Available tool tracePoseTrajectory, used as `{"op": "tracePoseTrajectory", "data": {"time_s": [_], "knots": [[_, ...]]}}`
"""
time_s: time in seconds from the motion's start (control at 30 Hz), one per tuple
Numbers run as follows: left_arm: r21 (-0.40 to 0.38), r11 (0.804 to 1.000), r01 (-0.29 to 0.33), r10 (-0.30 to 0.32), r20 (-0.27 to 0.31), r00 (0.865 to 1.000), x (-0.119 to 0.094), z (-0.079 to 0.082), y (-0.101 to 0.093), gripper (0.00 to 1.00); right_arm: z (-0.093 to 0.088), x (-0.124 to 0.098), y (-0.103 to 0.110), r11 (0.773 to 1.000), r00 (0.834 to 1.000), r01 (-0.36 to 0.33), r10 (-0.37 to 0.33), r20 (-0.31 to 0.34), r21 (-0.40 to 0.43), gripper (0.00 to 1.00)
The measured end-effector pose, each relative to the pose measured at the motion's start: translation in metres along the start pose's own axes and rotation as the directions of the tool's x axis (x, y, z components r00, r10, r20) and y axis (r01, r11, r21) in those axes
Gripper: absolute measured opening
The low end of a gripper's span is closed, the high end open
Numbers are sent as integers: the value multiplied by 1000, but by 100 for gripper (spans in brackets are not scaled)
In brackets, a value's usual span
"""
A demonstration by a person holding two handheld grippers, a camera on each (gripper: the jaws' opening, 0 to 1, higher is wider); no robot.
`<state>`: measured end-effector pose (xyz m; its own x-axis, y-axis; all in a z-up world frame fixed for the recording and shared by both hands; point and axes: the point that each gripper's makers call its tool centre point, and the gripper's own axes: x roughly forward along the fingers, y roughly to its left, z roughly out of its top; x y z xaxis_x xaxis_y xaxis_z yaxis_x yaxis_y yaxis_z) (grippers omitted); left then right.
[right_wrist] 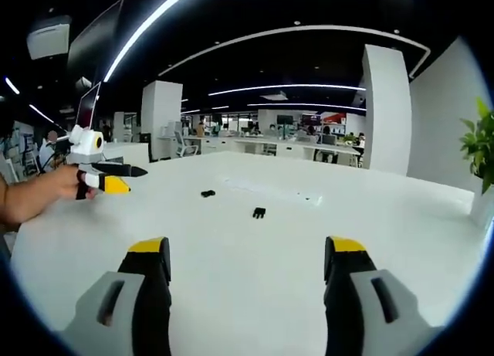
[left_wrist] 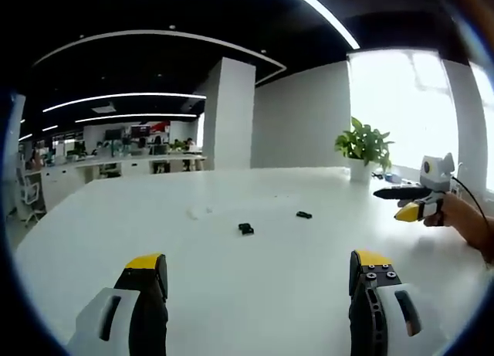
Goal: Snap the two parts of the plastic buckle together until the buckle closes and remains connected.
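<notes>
Nothing of the task is done yet: the two buckle parts lie apart on the white counter (left_wrist: 231, 294), well in from its edges. In the left gripper view, one buckle part (left_wrist: 245, 228) sits near the middle and the other buckle part (left_wrist: 303, 215) lies a little beyond it. The left tongs (left_wrist: 258, 275) stand wide open and empty; the right tongs (right_wrist: 245, 259) likewise gape, holding nothing. Both pieces must still be picked up, lined up and pressed together.
</notes>
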<state>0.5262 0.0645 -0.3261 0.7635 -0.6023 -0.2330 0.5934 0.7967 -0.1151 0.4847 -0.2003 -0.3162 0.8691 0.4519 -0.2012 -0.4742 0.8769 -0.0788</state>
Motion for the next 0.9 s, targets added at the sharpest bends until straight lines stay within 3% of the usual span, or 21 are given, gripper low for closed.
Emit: {"op": "tracePoseTrajectory", "data": {"time_s": [0.37,0.9], "knots": [[-1,1000,-6,6,1,1000,13,9,6,100,1,11,2,1000,1000,-9,8,-19,-5,81],[5,1000,5,-5,-15,1000,21,3,4,100,2,23,-4,1000,999,4,-4,-40,-6,81]]}}
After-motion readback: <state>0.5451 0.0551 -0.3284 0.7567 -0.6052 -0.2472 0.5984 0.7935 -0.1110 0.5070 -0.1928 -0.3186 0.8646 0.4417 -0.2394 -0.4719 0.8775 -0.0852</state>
